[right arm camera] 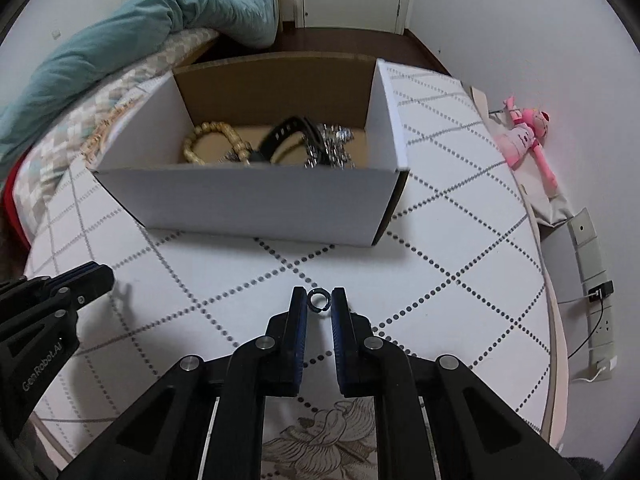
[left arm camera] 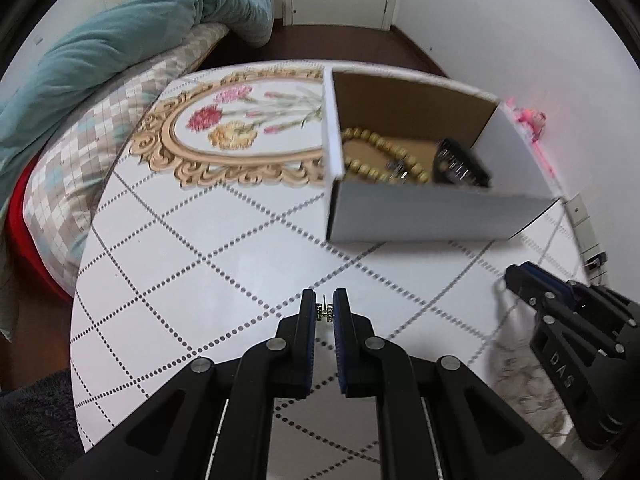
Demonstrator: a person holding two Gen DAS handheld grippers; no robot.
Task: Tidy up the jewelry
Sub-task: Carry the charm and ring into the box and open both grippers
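Looking through the left wrist view, one left gripper (left arm camera: 324, 308) sits at lower centre with its jaws clamped on one small gold earring (left arm camera: 325, 312) above the desk (left arm camera: 180, 264). One white cardboard box (left arm camera: 420, 216) stands at upper right of centre, holding one wooden bead bracelet (left arm camera: 376, 156) and one dark watch (left arm camera: 460, 164), blurred. One right gripper (left arm camera: 520, 280) enters from the right edge. One teal duvet (left arm camera: 120, 40) lies on the bed at upper left.

Right wrist view: the right gripper (right arm camera: 318, 304), lower centre, has its jaws clamped on one dark open ring (right arm camera: 318, 301). The box (right arm camera: 248, 204) stands above centre, containing the bracelet (right arm camera: 212, 140), the watch (right arm camera: 288, 136) and one silver cluster (right arm camera: 334, 148). One pink plush toy (right arm camera: 528, 136) hangs at the right.
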